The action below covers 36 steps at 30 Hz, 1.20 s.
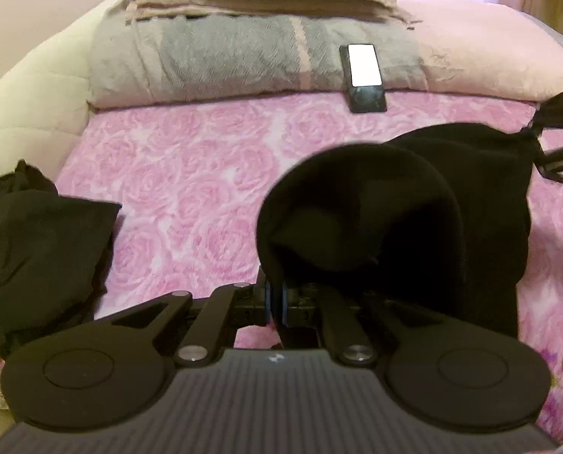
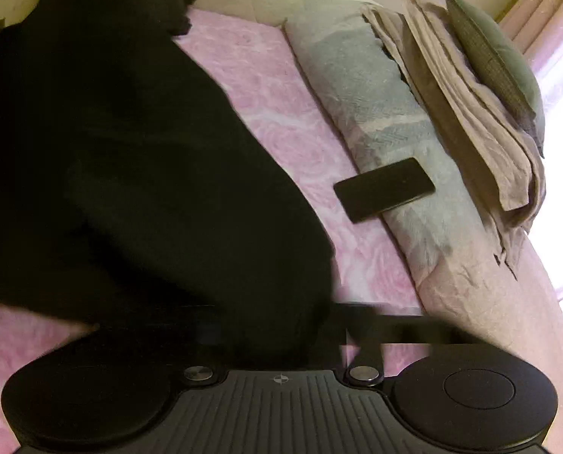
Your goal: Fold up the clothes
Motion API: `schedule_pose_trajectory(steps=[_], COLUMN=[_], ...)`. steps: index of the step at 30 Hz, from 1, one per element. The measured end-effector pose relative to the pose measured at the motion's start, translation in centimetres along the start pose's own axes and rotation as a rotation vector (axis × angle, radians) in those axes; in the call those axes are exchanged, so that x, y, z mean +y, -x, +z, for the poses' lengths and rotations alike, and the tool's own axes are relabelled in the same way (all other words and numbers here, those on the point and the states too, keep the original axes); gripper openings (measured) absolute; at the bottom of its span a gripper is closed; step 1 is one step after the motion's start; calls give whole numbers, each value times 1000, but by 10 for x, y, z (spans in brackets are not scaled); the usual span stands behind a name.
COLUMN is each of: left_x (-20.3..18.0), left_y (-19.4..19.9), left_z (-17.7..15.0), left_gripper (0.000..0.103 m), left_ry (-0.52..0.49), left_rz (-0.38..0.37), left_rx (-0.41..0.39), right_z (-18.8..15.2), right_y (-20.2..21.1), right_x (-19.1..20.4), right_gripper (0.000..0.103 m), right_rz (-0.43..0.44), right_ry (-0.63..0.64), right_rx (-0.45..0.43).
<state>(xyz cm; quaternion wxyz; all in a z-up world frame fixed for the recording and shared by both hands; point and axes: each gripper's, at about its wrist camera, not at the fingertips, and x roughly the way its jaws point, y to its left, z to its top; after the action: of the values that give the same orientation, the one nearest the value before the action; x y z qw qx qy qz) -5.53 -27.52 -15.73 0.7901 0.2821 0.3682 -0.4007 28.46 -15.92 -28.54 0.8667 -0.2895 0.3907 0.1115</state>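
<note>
The left gripper [image 1: 276, 299] pinches the soft, matte black garment [image 1: 414, 212] above the rose-patterned pink bedsheet [image 1: 190, 174]; the right gripper [image 1: 535, 134] also nips its edge.

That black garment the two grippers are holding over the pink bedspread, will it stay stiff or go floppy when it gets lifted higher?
Probably floppy: the black garment droops in a rounded fold above the left gripper and sags toward the right gripper. It looks light, held by pinched edges alone. It may slide easily over the pink bedspread.
</note>
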Motion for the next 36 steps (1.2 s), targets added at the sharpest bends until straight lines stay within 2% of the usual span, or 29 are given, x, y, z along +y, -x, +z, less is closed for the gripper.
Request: schedule_pose_trajectory(steps=[4,9,11,14,17,21,25,27,32,36], left_x=[-14,-32,-38,-38,-29,0,24,31,28,4], left_y=[24,64,86,124,164,223,294,326,381,379], left_z=[24,46,47,35,16,-11,-20,-15,19,66], left_gripper=[4,4,4,4,4,4,4,4,4,4], left_ry=[-89,-247,-306,-395,-464,-498,-474,-462,-431,-435], left_rz=[-27,-88,-121,-175,-234,-295,-339,-367,-415,-440], left_rx=[-65,-176,-239,-346,-448,-572,-723,-774,-871,-856], right_z=[-1,-5,1,13,37,76,112,127,159,154], right_y=[44,139,180,241,304,385,464,508,588,606], right_x=[-24,-49,-47,-16,31,102,163,180,186,158], right_gripper=[8,6,5,3,3,3,3,3,3,3], right_rz=[-76,-270,-338,-453,-587,-759,-874,-939,-1090,-1142], right_ry=[-179,-476,-574,-664,-721,-789,-805,-802,-777,-753], right_rx=[-35,-60,-67,-74,-103,-153,-199,-230,-310,-322])
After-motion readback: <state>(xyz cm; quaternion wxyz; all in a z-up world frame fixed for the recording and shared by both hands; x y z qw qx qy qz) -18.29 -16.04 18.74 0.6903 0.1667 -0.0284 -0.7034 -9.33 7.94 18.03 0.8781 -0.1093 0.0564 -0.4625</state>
